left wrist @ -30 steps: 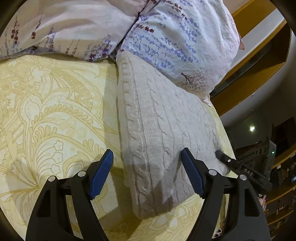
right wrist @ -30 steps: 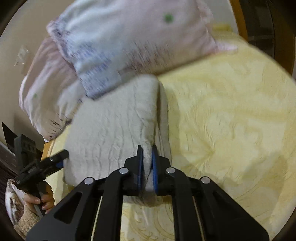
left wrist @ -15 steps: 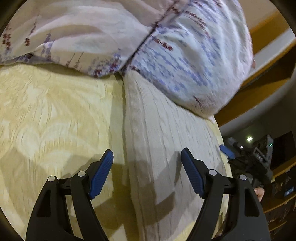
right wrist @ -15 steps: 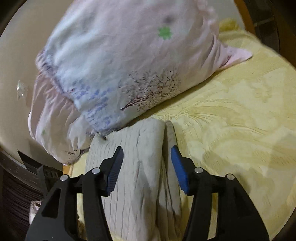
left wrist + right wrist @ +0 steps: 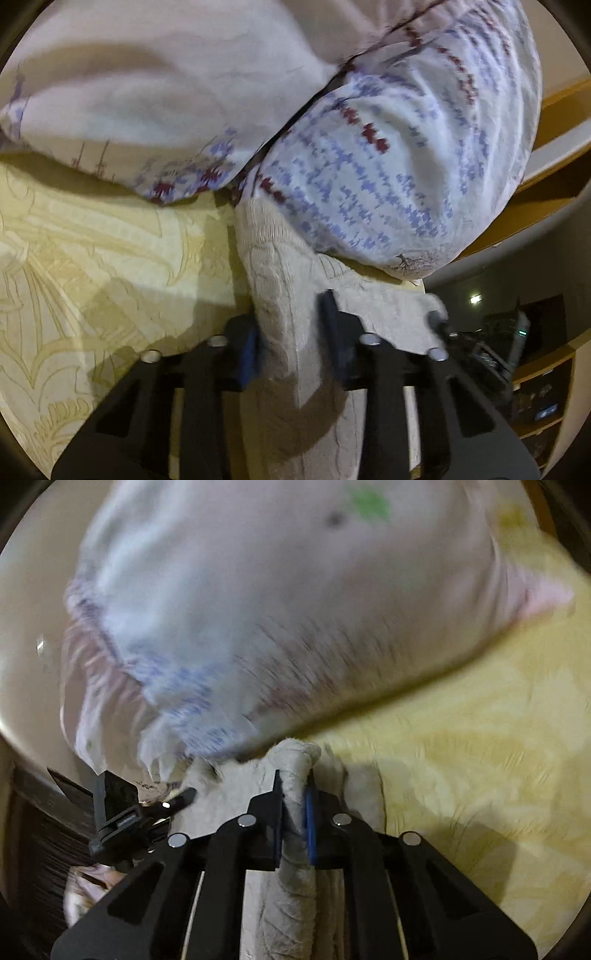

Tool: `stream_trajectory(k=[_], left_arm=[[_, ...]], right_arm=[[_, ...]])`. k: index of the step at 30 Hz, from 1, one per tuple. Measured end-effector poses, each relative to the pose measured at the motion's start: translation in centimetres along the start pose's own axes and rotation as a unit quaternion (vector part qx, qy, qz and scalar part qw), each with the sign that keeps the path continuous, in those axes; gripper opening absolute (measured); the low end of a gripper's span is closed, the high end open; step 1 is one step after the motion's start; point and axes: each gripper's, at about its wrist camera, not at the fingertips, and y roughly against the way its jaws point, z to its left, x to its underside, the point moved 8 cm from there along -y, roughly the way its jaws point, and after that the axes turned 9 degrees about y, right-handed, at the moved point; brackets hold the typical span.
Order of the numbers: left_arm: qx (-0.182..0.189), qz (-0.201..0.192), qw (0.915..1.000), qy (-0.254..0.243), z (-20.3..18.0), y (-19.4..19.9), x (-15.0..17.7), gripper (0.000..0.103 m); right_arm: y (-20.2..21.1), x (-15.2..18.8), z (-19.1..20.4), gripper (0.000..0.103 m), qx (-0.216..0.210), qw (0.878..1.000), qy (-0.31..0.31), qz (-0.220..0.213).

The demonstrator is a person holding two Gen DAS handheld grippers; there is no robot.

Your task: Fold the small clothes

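A cream cable-knit garment (image 5: 280,273) lies folded lengthwise on the yellow bedspread (image 5: 92,280), its far end tucked under a flowered pillow (image 5: 388,166). My left gripper (image 5: 288,317) is closing its jaws, and both blue pads press a raised fold of the knit. In the right wrist view the same garment (image 5: 291,904) runs under my right gripper (image 5: 293,779), which is shut on a bunched ridge of it just short of the pillow (image 5: 277,609). Each gripper appears in the other's view: the right one (image 5: 480,350) and the left one (image 5: 122,823).
A second pale pillow (image 5: 147,92) lies to the left of the flowered one. A wooden headboard ledge (image 5: 554,184) runs behind them. Dark shelving (image 5: 535,406) stands past the bed's edge. Open bedspread (image 5: 480,757) stretches to the right of the garment.
Both grippers moved along the garment toward the pillows. The left went from wide open to pinching a fold. The right let go, opened, then shut again on the knit farther up.
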Motion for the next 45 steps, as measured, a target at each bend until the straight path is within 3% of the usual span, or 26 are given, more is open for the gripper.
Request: stream_trajectory(k=[3, 5, 8, 11, 14, 16, 20, 21, 23, 24, 25, 30, 31, 32, 37, 40, 43, 44, 45], left_arm=[[0.017, -0.023, 0.9995, -0.015, -0.7, 1.0, -0.1, 0.013], [0.012, -0.030, 0.9991, -0.026, -0.7, 1.1, 0.0, 0.012], [-0.009, -0.034, 0.9990, -0.027, -0.4, 0.5, 0.1, 0.009], [-0.020, -0.044, 0.9988, -0.013, 0.4, 0.2, 0.1, 0.008], [-0.039, -0.053, 0.9974, -0.028, 0.9, 0.5, 0.6, 0.007], [-0.041, -0.056, 0.9971, -0.032, 0.8, 0.8, 0.7, 0.007], [-0.023, -0.052, 0.9980, -0.026, 0.2, 1.9, 1.4, 0.008], [-0.018, -0.050, 0.9982, -0.027, 0.2, 2.5, 1.7, 0.011], [-0.012, -0.048, 0.9985, -0.026, 0.3, 3.7, 2.4, 0.028], [-0.006, -0.042, 0.9989, -0.021, 0.6, 4.5, 3.0, 0.050], [-0.001, -0.036, 0.9992, -0.017, 1.0, 5.2, 3.7, 0.058], [0.012, 0.001, 0.9995, -0.028, 0.8, 6.3, 8.0, 0.058], [0.015, 0.006, 0.9994, -0.031, 0.5, 6.2, 8.7, 0.058], [0.013, 0.009, 0.9992, -0.037, 0.2, 6.2, 9.4, 0.058], [-0.007, 0.006, 0.9980, -0.062, -0.4, 5.7, 10.2, 0.061], [-0.009, 0.009, 0.9978, -0.065, -0.7, 5.4, 10.4, 0.063], [-0.011, 0.013, 0.9980, -0.061, -0.5, 5.0, 10.4, 0.067], [-0.008, 0.018, 0.9983, -0.054, -0.4, 4.9, 10.4, 0.068], [-0.006, 0.020, 0.9985, -0.050, -0.2, 5.0, 10.3, 0.068]], right_arm=[[2.4, -0.8, 1.5, 0.008, 0.023, 0.997, 0.057, -0.052], [1.6, -0.1, 0.2, 0.008, 0.070, 0.996, 0.059, -0.024], [-1.1, 1.7, -3.1, 0.008, 0.110, 0.993, 0.014, 0.038], [-1.9, 2.3, -4.2, 0.008, 0.108, 0.993, -0.027, 0.050], [-2.3, 2.4, -4.1, 0.009, 0.120, 0.990, -0.025, 0.062], [-2.3, 2.3, -3.9, 0.013, 0.123, 0.990, -0.024, 0.062], [0.0, 2.5, -4.1, 0.050, 0.108, 0.992, -0.037, 0.055], [0.8, 2.8, -3.9, 0.054, 0.095, 0.993, -0.041, 0.053], [2.3, 3.8, -3.3, 0.054, 0.068, 0.995, -0.043, 0.051], [2.8, 4.2, -3.2, 0.054, 0.058, 0.996, -0.045, 0.053], [3.4, 5.1, -2.8, 0.054, 0.044, 0.996, -0.046, 0.058], [4.6, 8.1, -0.9, 0.050, 0.006, 0.997, -0.028, 0.076], [4.5, 8.7, -0.2, 0.042, 0.003, 0.997, -0.017, 0.079], [4.4, 9.0, 0.0, 0.010, 0.008, 0.996, -0.004, 0.084], [6.1, 7.5, 0.1, 0.009, 0.055, 0.998, 0.017, 0.029], [5.0, 8.2, -1.2, 0.009, 0.087, 0.995, 0.012, 0.056], [4.3, 9.1, -2.0, 0.011, 0.077, 0.995, -0.012, 0.067], [4.5, 8.9, -2.0, 0.014, 0.069, 0.995, -0.020, 0.067], [4.8, 8.8, -2.0, 0.026, 0.066, 0.995, -0.025, 0.065]])
